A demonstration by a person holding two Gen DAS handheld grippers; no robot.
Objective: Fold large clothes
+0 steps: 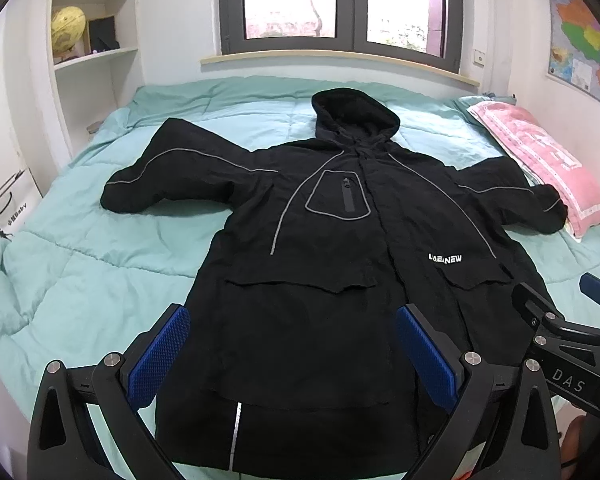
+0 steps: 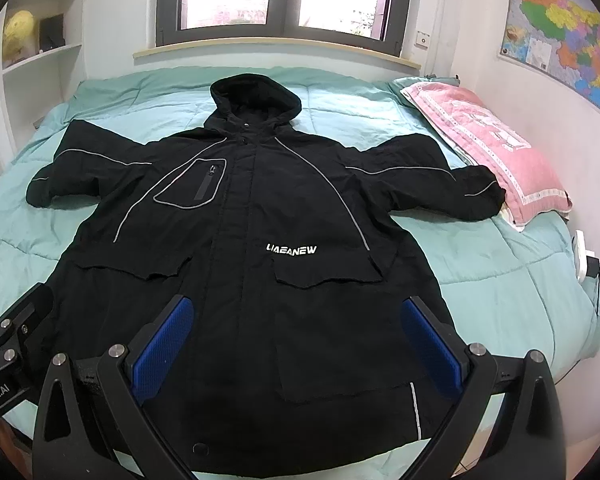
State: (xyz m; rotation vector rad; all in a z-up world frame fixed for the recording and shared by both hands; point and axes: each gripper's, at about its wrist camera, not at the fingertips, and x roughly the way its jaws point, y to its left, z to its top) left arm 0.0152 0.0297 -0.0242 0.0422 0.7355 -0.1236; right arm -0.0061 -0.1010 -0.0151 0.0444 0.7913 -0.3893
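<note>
Left tongs and right tongs, each seen from its own wrist camera, hover above the lower body of the coat with blue ribbed pads spread wide and nothing held between them; the two sit side by side, each appearing at the edge of the other's view. Below them lies the black hooded coat, spread front-up on a bed covered by a mint-green quilt, its hem nearest the cameras at the bed's near edge. Two flapped pockets cross the middle, white lettering marks the chest, and a zipped breast pocket outlined in grey piping sits higher. Both sleeves extend outward, the left-hand sleeve resting on bare quilt, the right-hand cuff touching a pink pillow. The hood points toward the window at the far wall; shelves with a yellow globe stand at far left, a map hangs at far right. Judged from this layout, no fold has been made: sleeves, sides and hood all remain to be turned in, so the task appears to be at its start.
</note>
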